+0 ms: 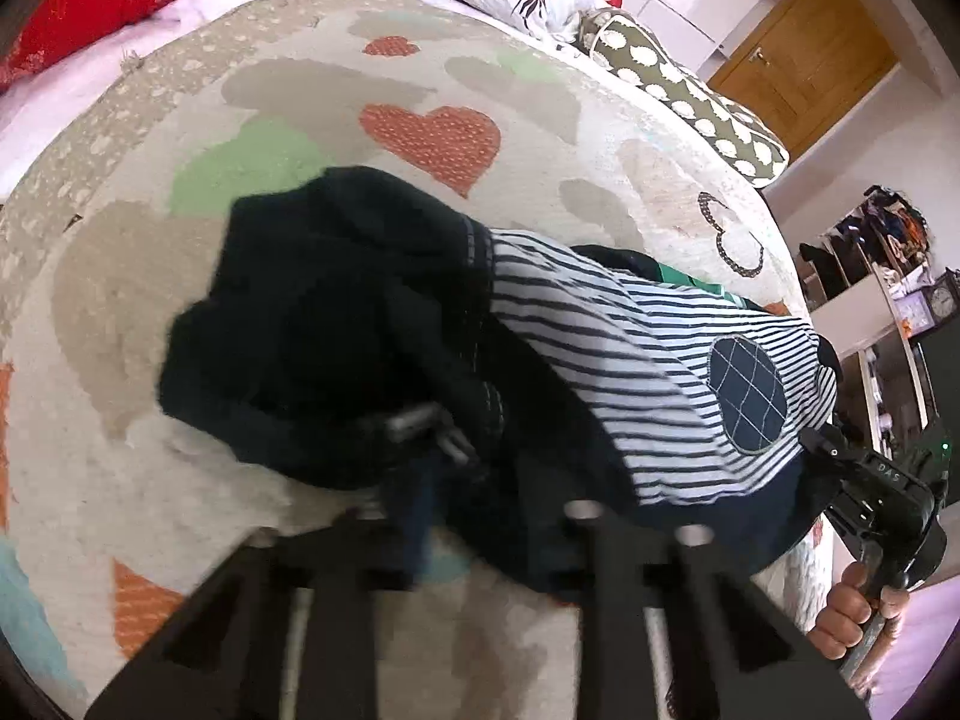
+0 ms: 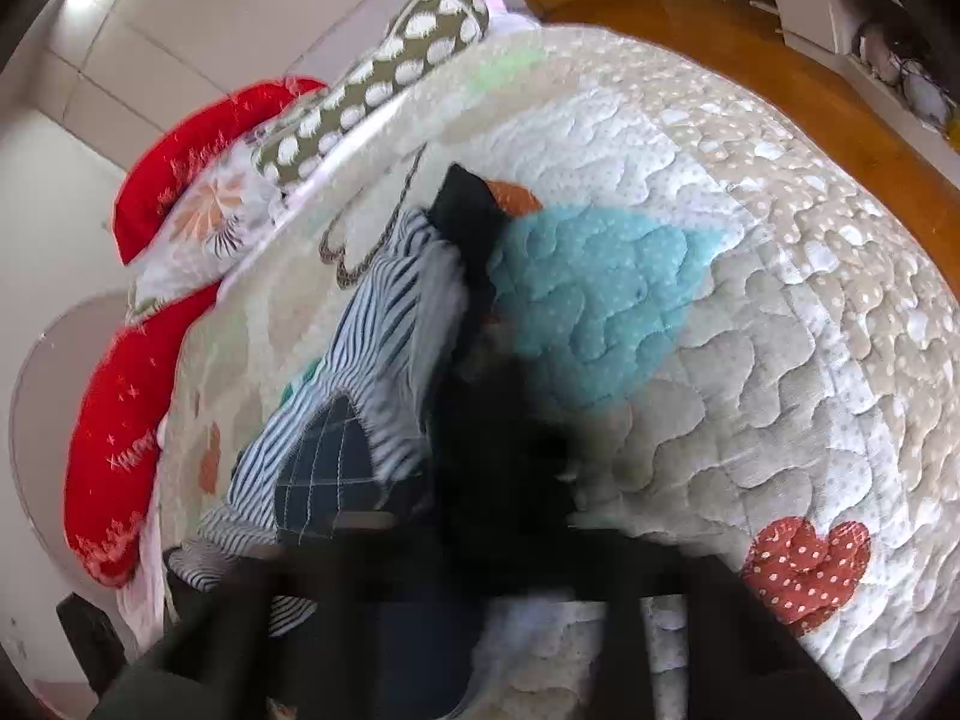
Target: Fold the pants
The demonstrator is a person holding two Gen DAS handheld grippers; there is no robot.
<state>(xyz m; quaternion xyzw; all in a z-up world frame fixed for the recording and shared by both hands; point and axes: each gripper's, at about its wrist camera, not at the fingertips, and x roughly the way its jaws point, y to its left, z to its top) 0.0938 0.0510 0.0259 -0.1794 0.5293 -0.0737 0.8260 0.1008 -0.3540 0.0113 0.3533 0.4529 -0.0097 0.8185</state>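
At nine o'clock in the left wrist view lies the pale quilted bedspread with coloured heart patches [image 1: 150, 276], which covers the bed. In the middle of it sit the pants, a dark navy garment with white-and-navy striped legs and a round checked knee patch [image 1: 372, 324]. They are bunched in a loose heap: the dark part is piled toward nine o'clock and the striped part runs toward three o'clock.

At six o'clock the left gripper [image 1: 432, 438] reaches into the dark cloth. Its jaws look drawn almost together with fabric around them, so I judge they pinch the pants, but the picture is blurred there. At four o'clock the right gripper [image 1: 840, 450] meets the striped end of the garment, and a hand [image 1: 852, 606] holds its handle at five o'clock.

In the right wrist view the striped leg lies at nine o'clock and dark cloth [image 2: 474, 222] runs from the centre toward twelve o'clock. The right gripper's fingertips are lost in dark blur at six o'clock; the jaws seem nearly closed on dark fabric.

Red cushions [image 2: 120, 408] lie at nine o'clock beyond the bedspread.

As for progress, no neat fold is visible. The pants are not yet spread flat, so smoothing and all the folds seem left to do.
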